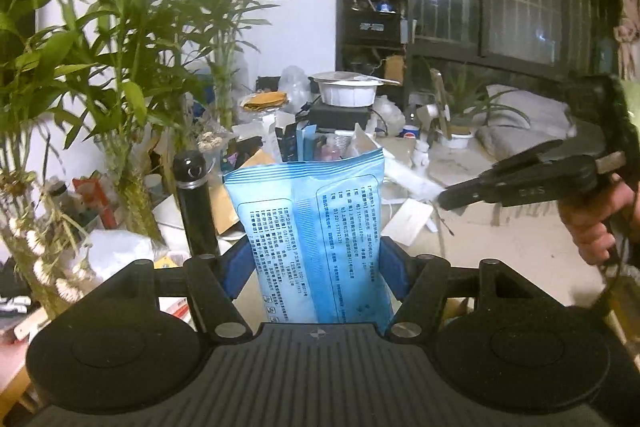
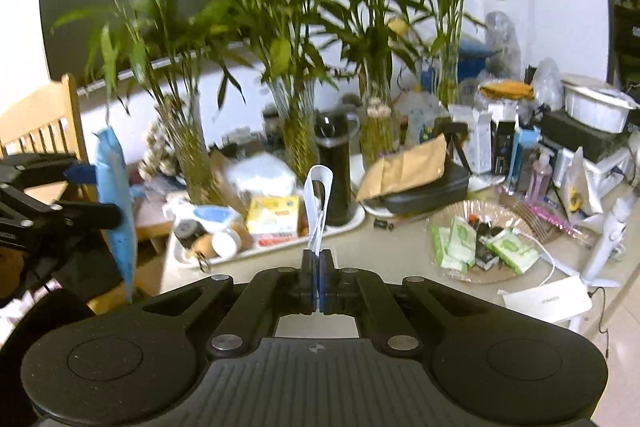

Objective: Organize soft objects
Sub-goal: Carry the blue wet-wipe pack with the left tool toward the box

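Gripping a blue wipes pack (image 1: 316, 239) upright above the cluttered table (image 1: 516, 247), left gripper (image 1: 316, 267); back print unreadable. Right gripper (image 2: 319, 279): jaws closed on white strip (image 2: 318, 203). Pepsi can (image 1: 411, 131) behind.

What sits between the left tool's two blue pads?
A light blue plastic packet printed with dark text stands upright between the left tool's pads, gripped; left wrist view shows it.
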